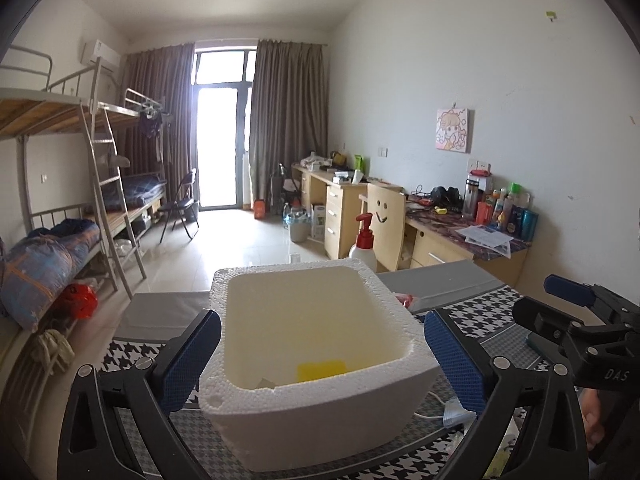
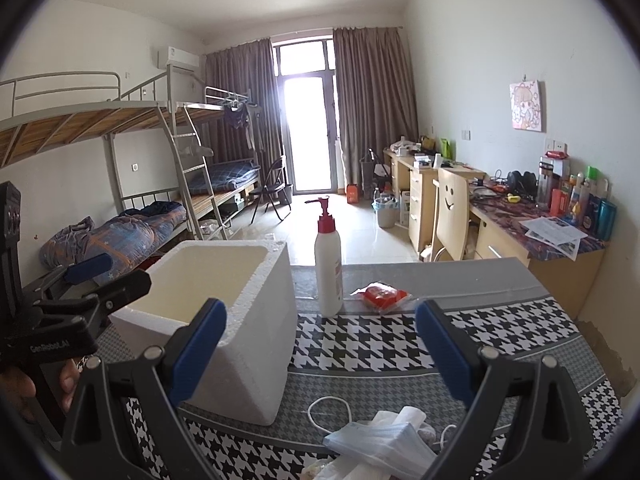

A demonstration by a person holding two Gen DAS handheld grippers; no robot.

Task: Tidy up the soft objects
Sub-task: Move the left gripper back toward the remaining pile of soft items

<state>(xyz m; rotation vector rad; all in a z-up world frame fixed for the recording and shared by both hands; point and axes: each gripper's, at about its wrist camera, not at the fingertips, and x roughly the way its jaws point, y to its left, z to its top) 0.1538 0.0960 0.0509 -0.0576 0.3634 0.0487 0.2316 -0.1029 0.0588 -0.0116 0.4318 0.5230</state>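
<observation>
Your left gripper (image 1: 322, 364) straddles the foam box (image 1: 320, 360), jaws spread, gripping nothing; a yellow sponge (image 1: 321, 369) already lies inside. Your right gripper (image 2: 320, 340) hovers released over the face masks (image 2: 384, 436) just right of the box. Judged step: collecting. Next: lower, pinch the masks.

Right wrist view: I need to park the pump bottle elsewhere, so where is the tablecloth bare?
Bare houndstooth cloth lies between the foam box and the right tool, below the pump bottle and red packet. The grey strip right of the packet is free. The near edge is crowded with face masks.
</observation>
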